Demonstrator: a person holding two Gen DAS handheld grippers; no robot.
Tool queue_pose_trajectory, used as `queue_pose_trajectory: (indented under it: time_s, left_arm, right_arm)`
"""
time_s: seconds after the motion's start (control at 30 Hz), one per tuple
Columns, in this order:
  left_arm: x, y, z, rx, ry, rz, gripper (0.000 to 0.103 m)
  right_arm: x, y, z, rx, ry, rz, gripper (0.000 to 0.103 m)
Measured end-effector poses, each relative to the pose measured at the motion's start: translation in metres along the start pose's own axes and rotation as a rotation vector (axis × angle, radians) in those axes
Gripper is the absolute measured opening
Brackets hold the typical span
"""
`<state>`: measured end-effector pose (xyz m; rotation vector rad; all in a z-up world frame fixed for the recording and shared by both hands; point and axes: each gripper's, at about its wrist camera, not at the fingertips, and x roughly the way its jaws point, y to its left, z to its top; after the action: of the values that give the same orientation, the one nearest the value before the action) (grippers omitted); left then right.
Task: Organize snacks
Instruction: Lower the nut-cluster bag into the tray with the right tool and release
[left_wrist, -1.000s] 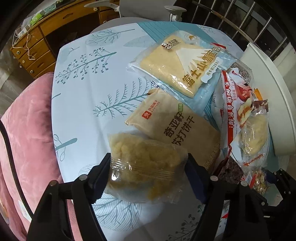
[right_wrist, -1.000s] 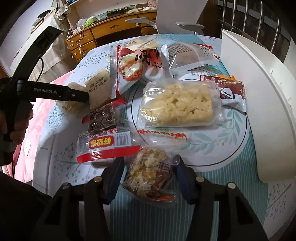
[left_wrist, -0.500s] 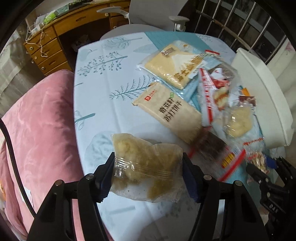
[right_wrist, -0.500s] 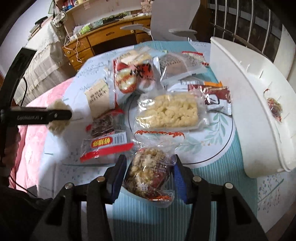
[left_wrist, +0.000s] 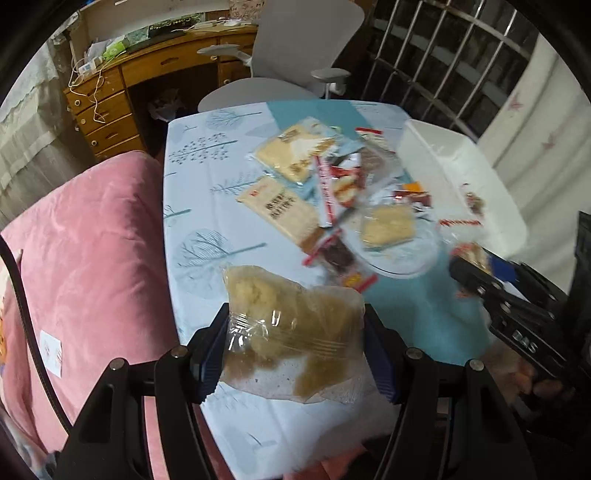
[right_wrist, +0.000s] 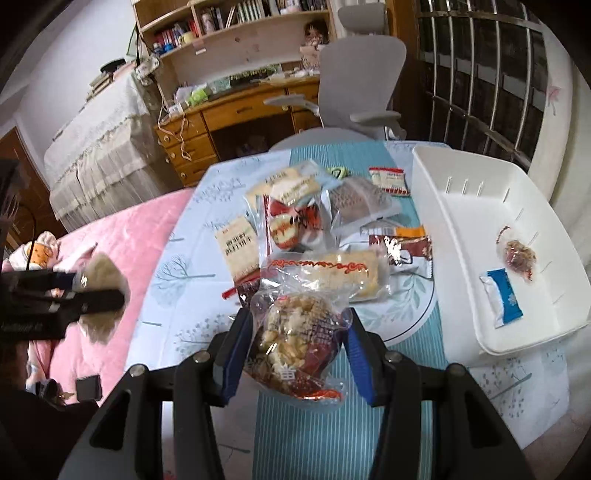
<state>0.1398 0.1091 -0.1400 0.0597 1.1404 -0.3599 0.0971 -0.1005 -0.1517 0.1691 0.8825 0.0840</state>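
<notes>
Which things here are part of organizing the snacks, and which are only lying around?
Part of the job:
- clear yellow snack bag in left gripper
- nut snack pack in right gripper
- white bin
- beige cracker pack

Lying around:
- office chair
- wooden desk
- pink blanket

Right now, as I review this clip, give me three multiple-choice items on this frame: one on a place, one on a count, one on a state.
1. Where is the white bin?
A. on the table's right side
B. on the pink bed
C. on the chair

2. How many snack packets lie in it?
A. none
B. two
C. five

3. The left gripper is:
A. empty
B. shut on a clear packet of pale crumbly snack
C. out of view

Key: 1 A, it sits right of the snack pile. 2 B, one blue, one clear. 3 B, both pads press the wrapper.
</notes>
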Motion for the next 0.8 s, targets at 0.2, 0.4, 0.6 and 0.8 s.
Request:
queue_pose_trajectory:
  time_s: [0.2, 0.4, 0.6, 0.8]
  left_arm:
    - [-0.025, -0.037, -0.012, 0.051, -0.031, -0.031, 0.065]
    - [-0.032, -0.076, -0.007, 0.069, -0.047, -0.054, 0.065]
    - [-0.03, -0.12, 0.008, 0.047, -0.059, -0.062, 0.065]
    - [-0.022, -0.17, 0.028, 0.044, -0.089, -0.067, 0.065]
  right_arm:
    - [-0.029, -0.009, -0.001, -0.002, -0.046, 0.006, 0.049]
    - [-0.049, -0.031, -0.002, 0.004, -0.055, 0.003, 0.049]
    - [-0.067, -0.071, 0.005, -0.012, -0.034, 0.014, 0.049]
    - [-0.082, -0.117, 0.017, -0.041, -0.03, 0.015, 0.049]
